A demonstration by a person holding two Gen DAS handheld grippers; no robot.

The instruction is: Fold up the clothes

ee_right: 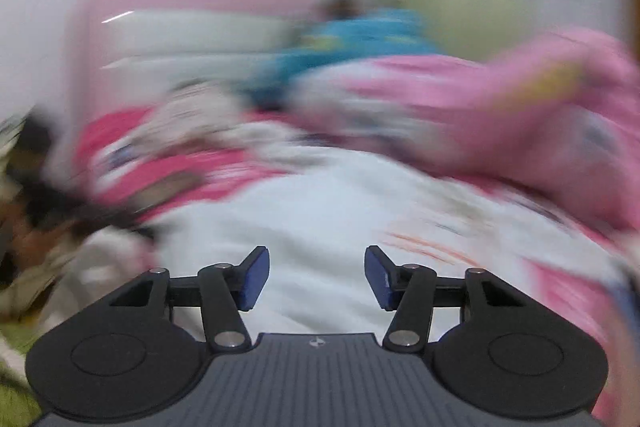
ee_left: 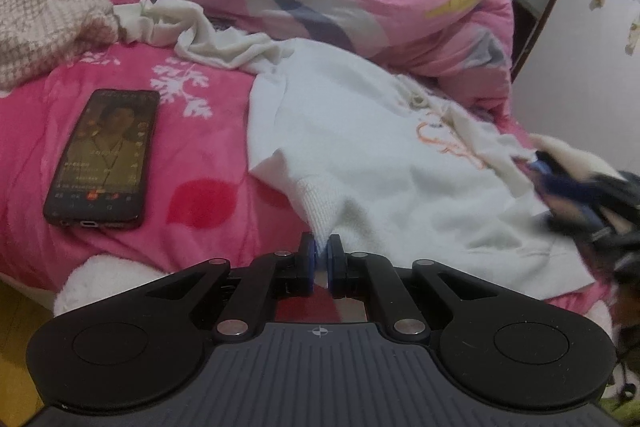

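Note:
A white sweatshirt (ee_left: 384, 155) with an orange print lies spread on the pink bedspread (ee_left: 192, 147). My left gripper (ee_left: 322, 251) is shut on the ribbed corner of its hem at the near edge of the bed. My right gripper (ee_right: 317, 277) is open and empty just above the white sweatshirt (ee_right: 320, 219); its view is heavily blurred. The right gripper also shows in the left wrist view (ee_left: 588, 195) as a dark blurred shape at the sweatshirt's right side.
A phone (ee_left: 102, 157) with a lit screen lies on the bedspread left of the sweatshirt. A cream garment (ee_left: 192, 31) is crumpled behind it. A pink quilt (ee_left: 360, 7) is heaped at the back, a checked blanket (ee_left: 44, 15) at the far left.

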